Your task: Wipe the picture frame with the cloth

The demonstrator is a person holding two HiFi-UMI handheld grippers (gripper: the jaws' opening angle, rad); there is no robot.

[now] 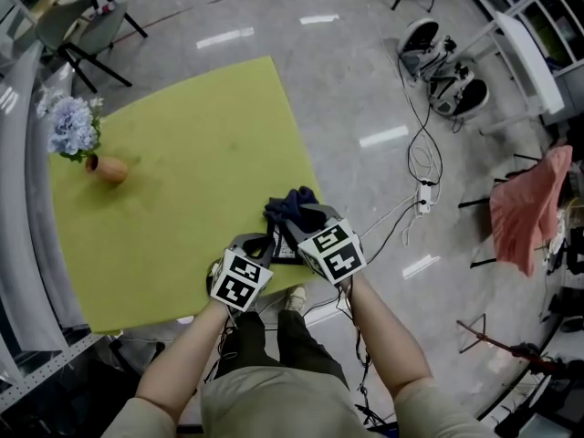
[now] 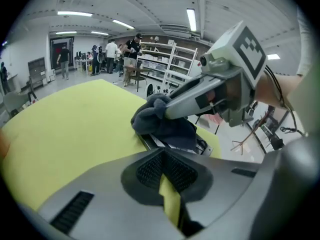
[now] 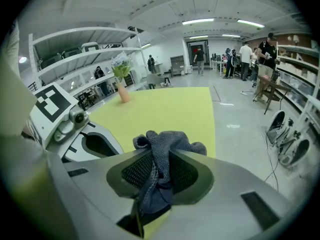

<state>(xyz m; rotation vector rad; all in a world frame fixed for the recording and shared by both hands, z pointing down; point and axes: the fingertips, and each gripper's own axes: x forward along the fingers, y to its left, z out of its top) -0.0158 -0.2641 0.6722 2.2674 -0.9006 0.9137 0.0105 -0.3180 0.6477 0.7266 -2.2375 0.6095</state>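
At the near edge of the surface [image 1: 182, 153], right tongs [image 3: 159, 164] pinched the cloth [image 3: 170, 140] over the picture frame [image 2: 204, 145], left tongs [image 2: 167, 176] pressed together empty; wiping seemed underway, next needing a sweeping stroke.

Left side: the grey plastic left gripper [image 1: 257, 243] with a black-and-white marker cube has its jaws together, with nothing between them.
Right side: the matching grey right gripper [image 3: 157, 176] squeezes a bunched dark blue cloth [image 3: 167, 140].
Grippers: close together, side by side, the right one a little further forward.
Arms: bare left forearm [image 1: 182, 368] and right forearm [image 1: 388, 343] reach forward and down.
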